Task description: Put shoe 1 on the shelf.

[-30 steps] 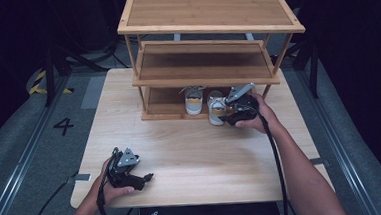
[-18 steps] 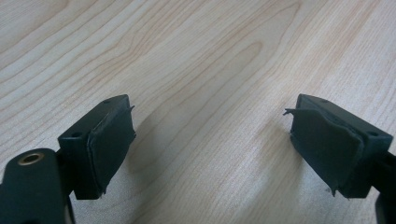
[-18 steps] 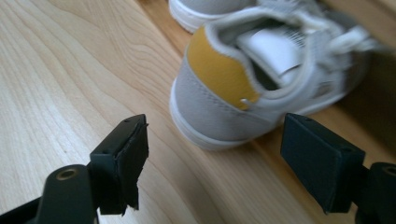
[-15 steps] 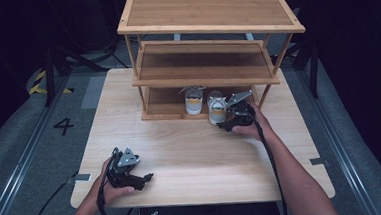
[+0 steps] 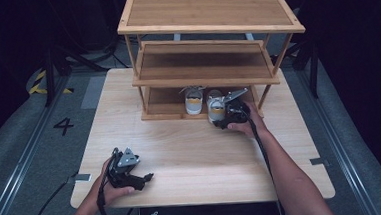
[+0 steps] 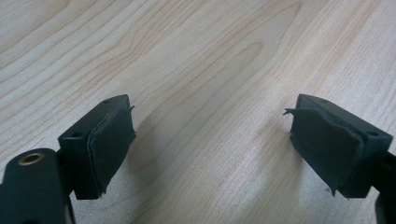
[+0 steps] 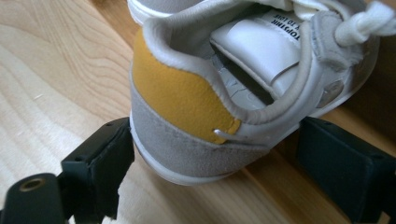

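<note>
Two small grey-and-white shoes with mustard heels stand on the bottom shelf of a bamboo rack (image 5: 212, 78). One shoe (image 5: 193, 101) is on the left and the other shoe (image 5: 214, 107) on the right. My right gripper (image 5: 222, 116) is at the right shoe's heel (image 7: 187, 102), which overhangs the shelf's front edge. Its jaws stand wide on either side of the heel (image 7: 215, 136); the left one touches the sole and the right one stands slightly off. My left gripper (image 5: 141, 175) rests on the table near its front left, open and holding nothing (image 6: 210, 116).
The rack has three tiers and fills the back half of the light wooden table (image 5: 196, 152); its top two shelves are bare. Cables trail from both grippers over the table's front edge. Dark floor with a rail and a "4" mark lies to the left.
My right hand and gripper have shifted a little to the left, closer around the right shoe's heel. The left gripper and both shoes stay put.
</note>
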